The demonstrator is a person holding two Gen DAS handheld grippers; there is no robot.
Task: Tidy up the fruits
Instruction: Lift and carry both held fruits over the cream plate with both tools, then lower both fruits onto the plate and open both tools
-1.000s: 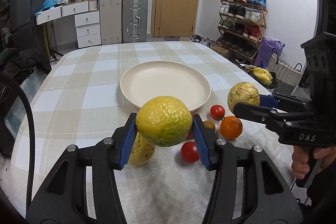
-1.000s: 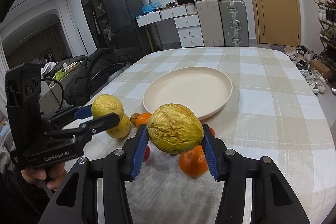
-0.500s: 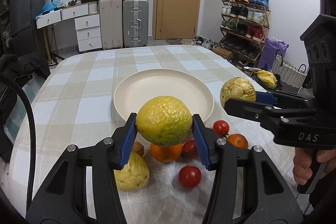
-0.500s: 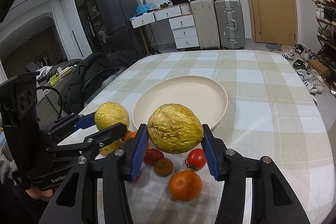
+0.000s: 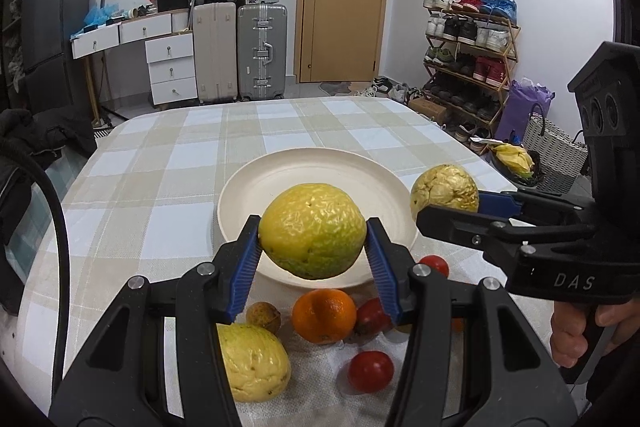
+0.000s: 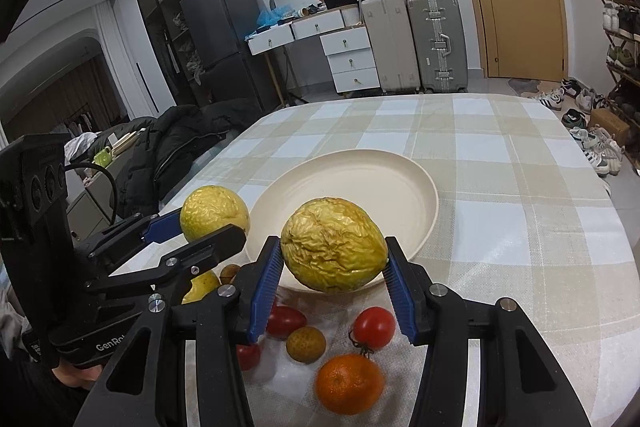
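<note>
My left gripper (image 5: 312,251) is shut on a yellow-green wrinkled fruit (image 5: 312,231) and holds it above the near rim of the cream plate (image 5: 320,183). My right gripper (image 6: 332,267) is shut on a more wrinkled yellow fruit (image 6: 334,251), also above the plate's (image 6: 360,187) near rim. Each gripper shows in the other's view, the right one (image 5: 448,203) and the left one (image 6: 208,223). On the cloth below lie a third yellow fruit (image 5: 252,367), an orange (image 5: 324,315), tomatoes (image 5: 370,371) and a small brown fruit (image 5: 263,317).
The table has a checked cloth (image 5: 160,167). In the right wrist view, an orange (image 6: 350,383), a tomato (image 6: 374,327) and a small brown fruit (image 6: 306,345) lie near the table's front edge. Suitcases (image 5: 262,51), drawers and a shoe rack (image 5: 468,43) stand behind the table.
Both grippers have risen and moved forward with their fruits, from over the loose fruit toward the plate's near rim. The fruits on the cloth have not moved.
</note>
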